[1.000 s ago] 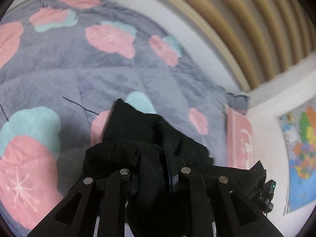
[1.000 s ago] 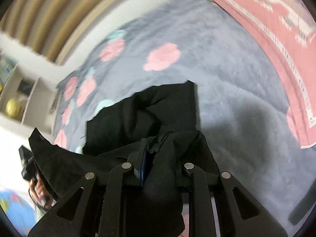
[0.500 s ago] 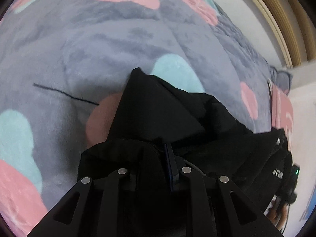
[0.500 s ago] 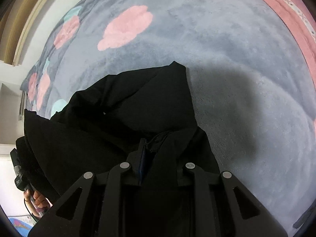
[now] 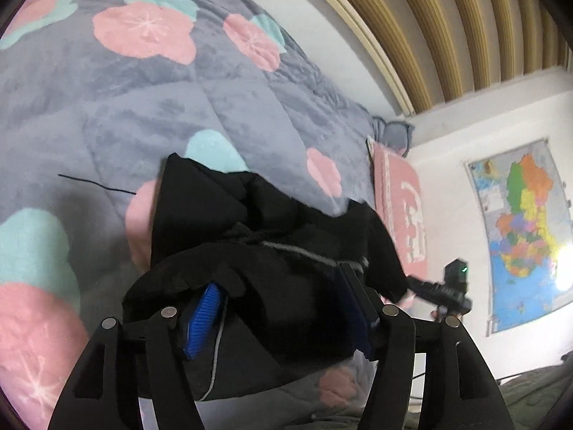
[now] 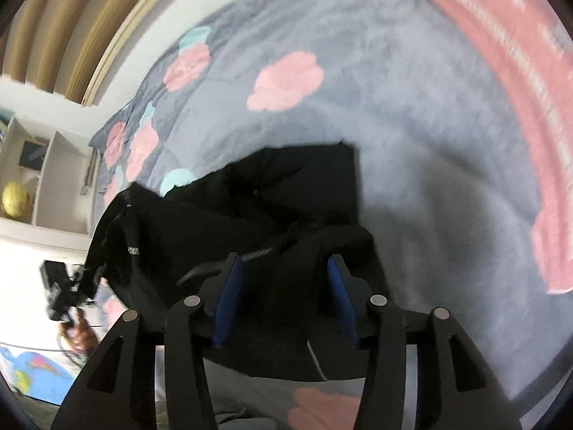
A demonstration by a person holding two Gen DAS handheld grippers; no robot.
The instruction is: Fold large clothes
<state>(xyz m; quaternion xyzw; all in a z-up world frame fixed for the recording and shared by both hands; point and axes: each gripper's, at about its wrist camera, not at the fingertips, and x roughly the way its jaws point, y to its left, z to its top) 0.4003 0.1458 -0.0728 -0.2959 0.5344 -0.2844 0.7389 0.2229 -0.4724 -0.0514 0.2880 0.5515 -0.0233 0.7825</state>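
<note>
- Left gripper (image 5: pixel 283 301): its jaws are opening, the blue pads (image 5: pixel 202 319) standing well apart. Black cloth lies between them, draped over the left pad, but neither pad presses on it.
- Garment (image 5: pixel 222 222): black, bunched in a heap straight ahead of the left gripper and spilling down between its fingers. A grey cord (image 5: pixel 215 365) hangs from the cloth beside the left pad. A folded flap with a squared corner lies at the far end of the heap, ahead and a little to the left.
- Blanket (image 5: pixel 118 107): grey plush with pink and teal flowers, under the garment and spreading ahead and to the left of the left gripper. A thin dark thread (image 5: pixel 96 184) lies on it, left of the garment.
- Pink cloth (image 5: pixel 404 211): ahead and to the right, just past the garment's right edge.
- Map (image 5: pixel 523 229): on the white wall far to the right.
- Right gripper (image 6: pixel 284 295): its jaws are also opening, blue pads (image 6: pixel 229 297) apart. The garment (image 6: pixel 258 215) sits between and ahead of them, loose, with no pad pinching it.
- From the right gripper the garment runs ahead and to the left, its squared flap farthest out. The blanket (image 6: pixel 412 136) lies beyond and to the right.
- Pink cloth (image 6: pixel 508 82): far right of the right gripper, along the blanket's edge.
- Other gripper: the left one shows, blurred, at the far left of the right view (image 6: pixel 62 292), by the garment's left end; the right one shows at the right of the left view (image 5: pixel 447 288).
- Shelf (image 6: pixel 43 179): white, far left of the right gripper, with a yellow ball (image 6: pixel 14 199) in one compartment.
</note>
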